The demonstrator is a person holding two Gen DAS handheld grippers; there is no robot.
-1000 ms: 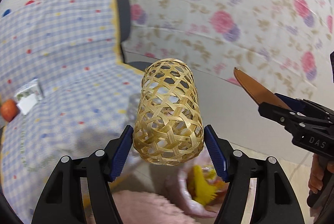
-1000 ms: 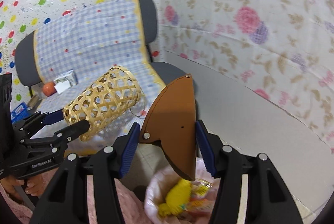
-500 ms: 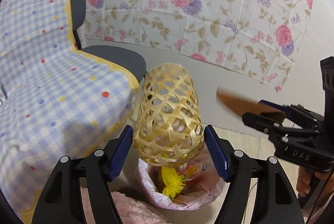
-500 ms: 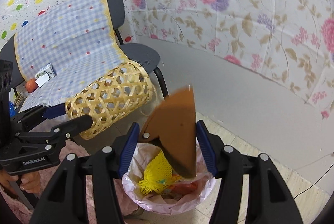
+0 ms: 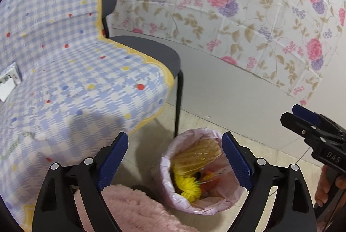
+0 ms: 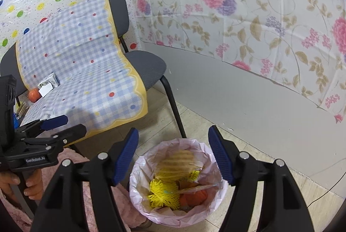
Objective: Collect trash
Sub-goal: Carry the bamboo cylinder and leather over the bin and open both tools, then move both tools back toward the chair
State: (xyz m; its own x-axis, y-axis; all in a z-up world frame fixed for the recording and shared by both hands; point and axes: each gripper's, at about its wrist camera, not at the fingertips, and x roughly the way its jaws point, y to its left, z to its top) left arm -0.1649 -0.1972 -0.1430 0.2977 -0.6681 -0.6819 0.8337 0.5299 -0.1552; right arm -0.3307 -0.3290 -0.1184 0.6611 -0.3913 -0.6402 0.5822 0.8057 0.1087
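While both grippers hang over the trash bin (image 6: 138,169), nothing sits between either pair of fingers. From its own wrist view the left gripper (image 5: 175,161) has its blue-padded fingers (image 5: 112,158) spread wide; its jaws have just been opening, and the space between them shows only the floor and the bin's near rim. The right gripper (image 6: 173,156) likewise stands with its fingers (image 6: 126,156) apart, having opened a little further, with the bin's mouth framed between them. Lined with a pale pink bag, the bin stands on the floor just beside the front leg of a chair (image 6: 149,67). Inside it lies the woven bamboo basket (image 6: 176,164), blurred and resting against the far wall of the liner, above a yellow foam net (image 6: 162,193), something orange, and a yellow-labelled clear wrapper (image 6: 194,175). The brown piece seen in the earlier frames cannot be made out clearly among the contents. A blue-and-white checked cloth (image 6: 82,63) with coloured dots and a yellow border drapes over the chair's back and seat. On that cloth, well apart from the bin, rest a small carton (image 6: 48,83) and an orange fruit (image 6: 34,95) touching it. Pink fluffy fabric (image 5: 138,210) fills the near foreground by the bin, and a person's hand (image 6: 13,185) grips the left gripper's handle at the picture's edge.
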